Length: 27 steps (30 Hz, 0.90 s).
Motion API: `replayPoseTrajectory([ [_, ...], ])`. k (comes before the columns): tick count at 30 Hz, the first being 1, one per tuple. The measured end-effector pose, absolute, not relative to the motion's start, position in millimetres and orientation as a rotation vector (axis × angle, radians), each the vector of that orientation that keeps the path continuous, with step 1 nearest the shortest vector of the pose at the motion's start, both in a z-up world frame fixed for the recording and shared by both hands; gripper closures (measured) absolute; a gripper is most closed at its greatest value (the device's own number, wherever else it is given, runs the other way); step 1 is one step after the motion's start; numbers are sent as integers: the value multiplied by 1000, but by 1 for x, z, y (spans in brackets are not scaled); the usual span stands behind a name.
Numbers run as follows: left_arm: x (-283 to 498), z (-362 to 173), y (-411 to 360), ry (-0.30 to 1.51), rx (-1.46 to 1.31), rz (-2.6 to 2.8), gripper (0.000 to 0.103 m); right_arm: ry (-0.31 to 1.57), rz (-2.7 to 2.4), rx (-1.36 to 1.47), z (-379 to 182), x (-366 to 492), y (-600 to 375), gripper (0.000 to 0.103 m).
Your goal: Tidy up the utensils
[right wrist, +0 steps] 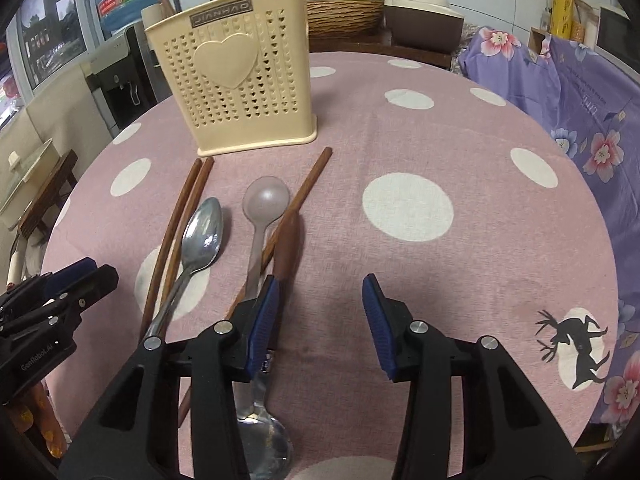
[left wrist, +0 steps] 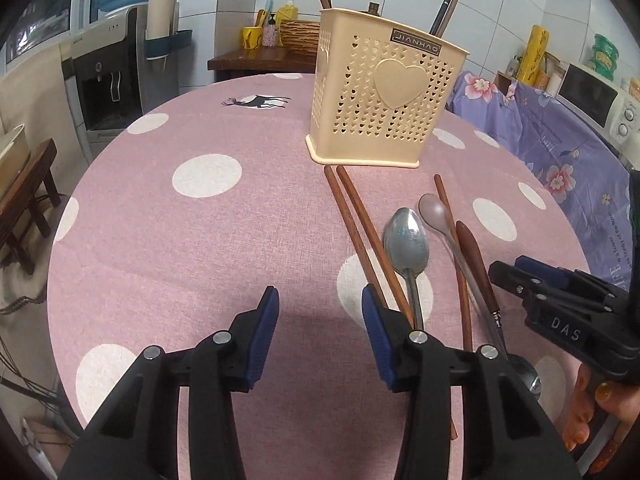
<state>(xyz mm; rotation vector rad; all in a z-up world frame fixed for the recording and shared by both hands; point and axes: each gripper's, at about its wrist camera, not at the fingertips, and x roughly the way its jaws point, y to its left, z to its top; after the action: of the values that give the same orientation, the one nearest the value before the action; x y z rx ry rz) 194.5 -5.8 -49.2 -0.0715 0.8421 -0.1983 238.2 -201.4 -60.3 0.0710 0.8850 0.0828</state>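
Both grippers empty, fingers wide: left gripper [left wrist: 320, 304], right gripper [right wrist: 320, 292]; utensils lie flat on surface [right wrist: 440, 140] ahead-left of right fingers, metal spoon [right wrist: 200, 236] nearest holder [right wrist: 236, 76]; judgement: pinch handle mid-shaft, lift upright.

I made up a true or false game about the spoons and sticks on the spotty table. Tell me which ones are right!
1. The cream holder stands upright on the pink dotted tablecloth. True.
2. The metal spoon is inside the holder. False: it lies on the tablecloth.
3. The left gripper is open and holds nothing. True.
4. The right gripper is shut on the pale plastic spoon. False: it is open and empty.
5. Two brown chopsticks lie side by side near the holder's base. True.
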Motion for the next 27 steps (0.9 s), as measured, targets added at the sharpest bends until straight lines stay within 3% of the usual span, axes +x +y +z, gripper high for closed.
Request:
replayPoseTrajectory([
  [9,192,-53,-9,856,-74,-209,59,933,77,-5,-70,243,-180,71],
  [11,192,-53,-10,856,-75,-210,59,936,79,-22,-69,242,-179,86],
  [18,197,-54,-12,869,-67,-209,59,945,87,-72,-66,235,-187,92],
  [27,211,-53,-30,886,-33,-239,60,932,8,-69,-67,229,-222,92],
])
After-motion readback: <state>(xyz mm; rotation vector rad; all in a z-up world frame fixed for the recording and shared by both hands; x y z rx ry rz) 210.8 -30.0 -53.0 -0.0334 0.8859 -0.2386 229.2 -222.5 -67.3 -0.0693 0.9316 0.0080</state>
